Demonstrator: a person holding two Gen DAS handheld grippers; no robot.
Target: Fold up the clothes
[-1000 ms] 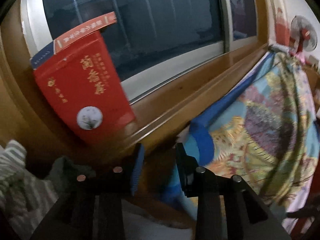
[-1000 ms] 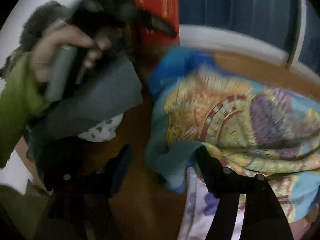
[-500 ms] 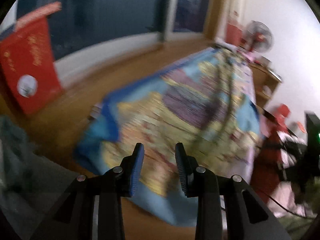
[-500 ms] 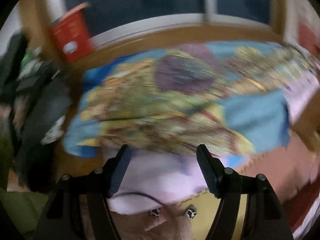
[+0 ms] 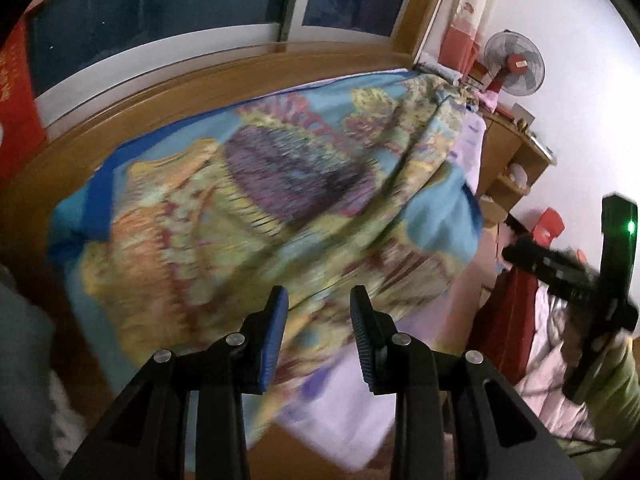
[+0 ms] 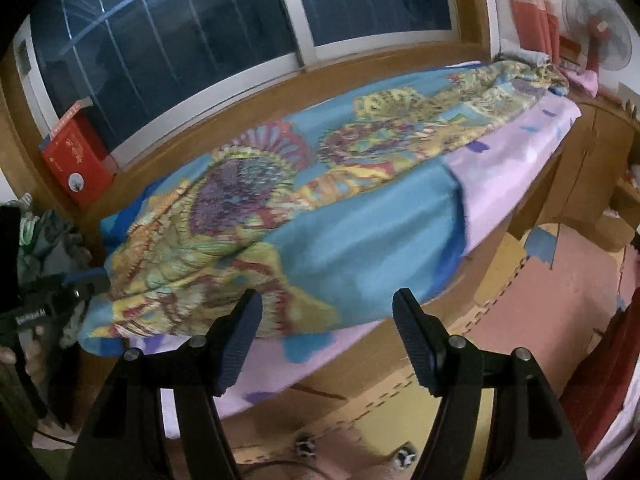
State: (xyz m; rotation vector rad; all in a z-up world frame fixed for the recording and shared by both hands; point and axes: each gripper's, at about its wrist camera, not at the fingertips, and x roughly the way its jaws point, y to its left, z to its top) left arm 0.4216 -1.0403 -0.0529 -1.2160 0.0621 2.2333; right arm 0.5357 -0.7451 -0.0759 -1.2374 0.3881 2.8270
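Note:
A colourful patterned blanket [image 5: 260, 200] [image 6: 320, 200] lies spread over a bed with a pink sheet [image 5: 332, 412] [image 6: 516, 148]. A heap of grey and striped clothes [image 6: 52, 236] sits at the bed's left end, and its grey edge [image 5: 20, 320] shows in the left wrist view. My left gripper [image 5: 319, 320] hangs over the blanket's near edge, open by a narrow gap with nothing in it. My right gripper [image 6: 328, 320] stands wide open above the bed's near side, also without anything between its fingers. A hand [image 6: 32, 352] at the far left holds the left gripper [image 6: 86, 280].
A red box [image 6: 76, 164] leans on the wooden window ledge [image 6: 240, 112]. A standing fan [image 6: 596, 36] and wooden shelves [image 5: 516, 164] are at the bed's far end. Foam floor mats [image 6: 540, 300] cover the floor beside the bed. The right gripper's black body [image 5: 568, 276] shows a green light.
Both views have swung from the clothes heap and red box at the left across to the whole bed. The right gripper has rolled level. Neither gripper's gap has changed.

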